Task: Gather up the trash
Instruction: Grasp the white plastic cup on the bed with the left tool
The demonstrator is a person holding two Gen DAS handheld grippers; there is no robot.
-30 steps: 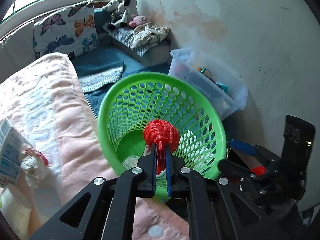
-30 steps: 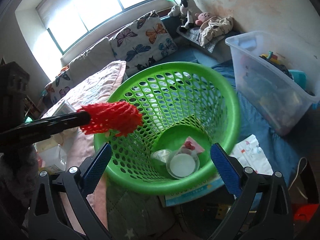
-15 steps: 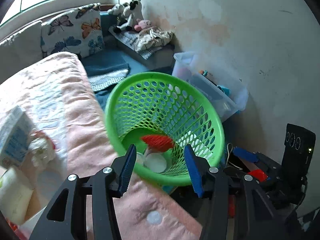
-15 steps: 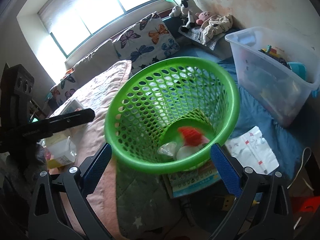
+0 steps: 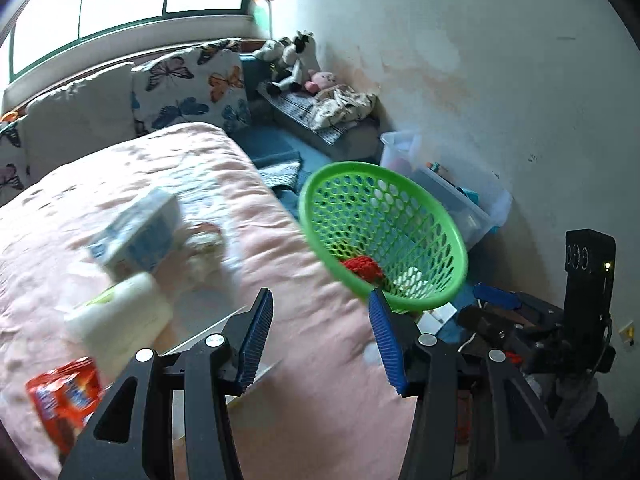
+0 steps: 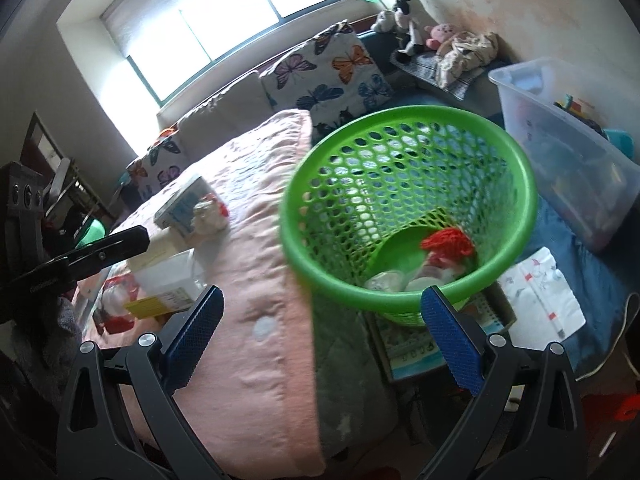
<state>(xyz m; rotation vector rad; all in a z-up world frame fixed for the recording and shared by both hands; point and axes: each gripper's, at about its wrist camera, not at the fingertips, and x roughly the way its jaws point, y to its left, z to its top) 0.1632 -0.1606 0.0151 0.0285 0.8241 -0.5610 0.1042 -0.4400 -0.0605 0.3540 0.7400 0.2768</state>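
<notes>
Now, from the left wrist, the left gripper (image 5: pixel 318 338) hangs half-open and empty over the pink quilt (image 5: pixel 256 240); it should line up squarely on the soft white pack (image 5: pixel 120 320) — likely squashy. From the right wrist, the right gripper (image 6: pixel 320 334) gapes wide, empty; red mesh (image 6: pixel 448 244) lies inside the perforated green basket (image 6: pixel 408 292).

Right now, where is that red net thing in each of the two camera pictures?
Left wrist view: the red net lies low in the green basket, right of centre, just above the right blue finger.
Right wrist view: the red net lies on the basket bottom, right of centre, atop pale trash.
Shared landmark: the butterfly pillow under the window.
</notes>
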